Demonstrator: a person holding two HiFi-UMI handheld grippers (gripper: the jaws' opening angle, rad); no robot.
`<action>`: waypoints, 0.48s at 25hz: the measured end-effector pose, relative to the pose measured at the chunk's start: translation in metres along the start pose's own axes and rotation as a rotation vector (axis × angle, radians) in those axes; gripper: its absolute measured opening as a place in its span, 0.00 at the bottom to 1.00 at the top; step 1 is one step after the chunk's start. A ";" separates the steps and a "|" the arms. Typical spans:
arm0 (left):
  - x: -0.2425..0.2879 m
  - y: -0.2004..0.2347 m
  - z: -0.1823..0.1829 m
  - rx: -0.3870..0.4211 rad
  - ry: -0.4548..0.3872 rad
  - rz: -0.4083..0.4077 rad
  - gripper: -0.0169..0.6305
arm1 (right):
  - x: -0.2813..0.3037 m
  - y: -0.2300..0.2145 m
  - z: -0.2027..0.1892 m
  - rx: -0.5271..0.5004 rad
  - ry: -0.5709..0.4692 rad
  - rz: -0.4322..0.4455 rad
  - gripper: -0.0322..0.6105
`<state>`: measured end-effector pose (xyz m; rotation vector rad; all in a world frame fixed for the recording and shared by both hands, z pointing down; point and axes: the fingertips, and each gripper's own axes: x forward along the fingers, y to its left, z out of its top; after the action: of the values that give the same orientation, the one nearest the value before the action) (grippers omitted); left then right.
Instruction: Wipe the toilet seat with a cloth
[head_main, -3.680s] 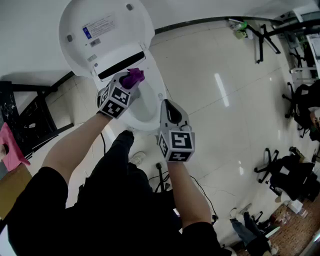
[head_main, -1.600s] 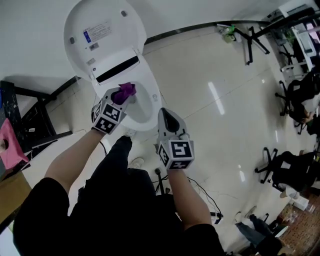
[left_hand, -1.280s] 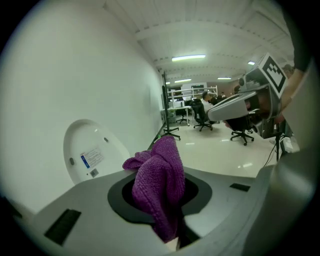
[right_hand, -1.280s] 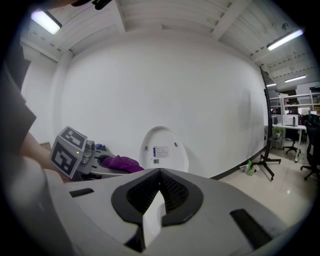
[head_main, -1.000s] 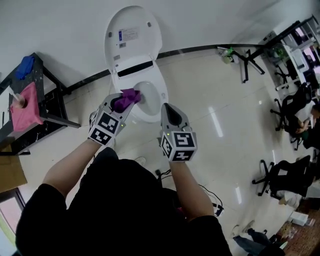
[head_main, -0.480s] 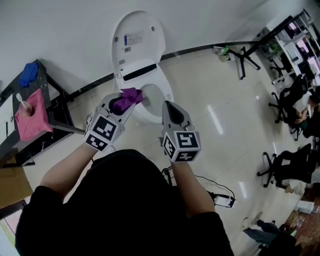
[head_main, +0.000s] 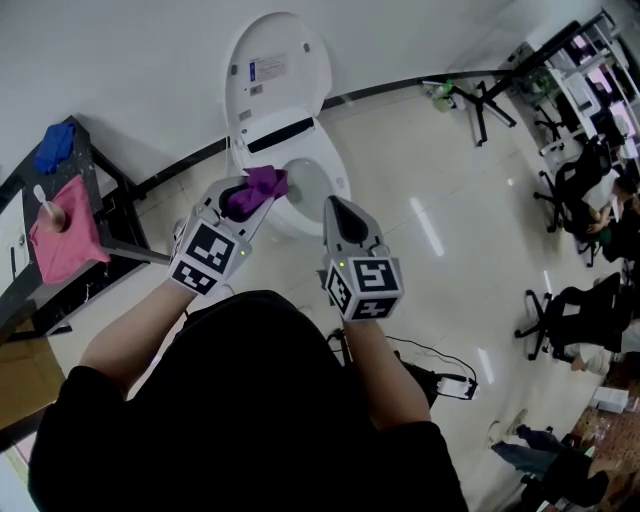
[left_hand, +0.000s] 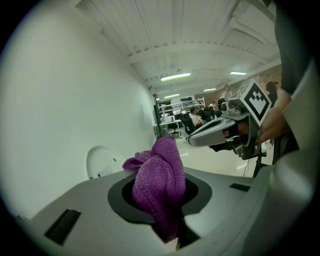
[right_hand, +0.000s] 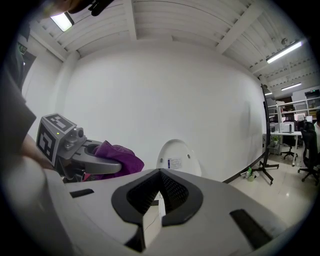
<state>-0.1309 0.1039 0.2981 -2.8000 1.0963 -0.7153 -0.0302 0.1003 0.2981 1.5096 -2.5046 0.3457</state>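
Note:
A white toilet stands against the wall with its lid raised and its seat down around the bowl. My left gripper is shut on a bunched purple cloth, held in the air over the near left rim; the cloth fills the jaws in the left gripper view. My right gripper is shut with nothing in it, raised in front of the bowl beside the left one. The right gripper view shows the lid ahead and the cloth at left.
A black metal rack with a pink cloth and a blue cloth stands left of the toilet. Office chairs and a black stand sit on the glossy tile floor at right. A cable and power strip lie near the person's feet.
The person has stepped back from the toilet and straightened up. Both grippers have lifted away from the seat, the left one still holding the cloth, so the whole toilet and the rack came into view.

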 end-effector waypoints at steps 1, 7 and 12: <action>0.000 -0.001 0.000 -0.001 -0.001 -0.001 0.16 | -0.001 0.001 0.000 -0.003 0.001 0.002 0.07; 0.003 -0.001 0.001 -0.010 -0.003 0.003 0.16 | -0.001 0.000 0.001 -0.020 0.004 0.007 0.07; 0.005 -0.001 0.000 -0.017 -0.005 0.007 0.16 | 0.001 0.000 0.000 -0.027 0.009 0.014 0.07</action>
<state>-0.1265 0.1011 0.3000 -2.8087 1.1166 -0.7013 -0.0309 0.0997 0.2985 1.4775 -2.5035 0.3186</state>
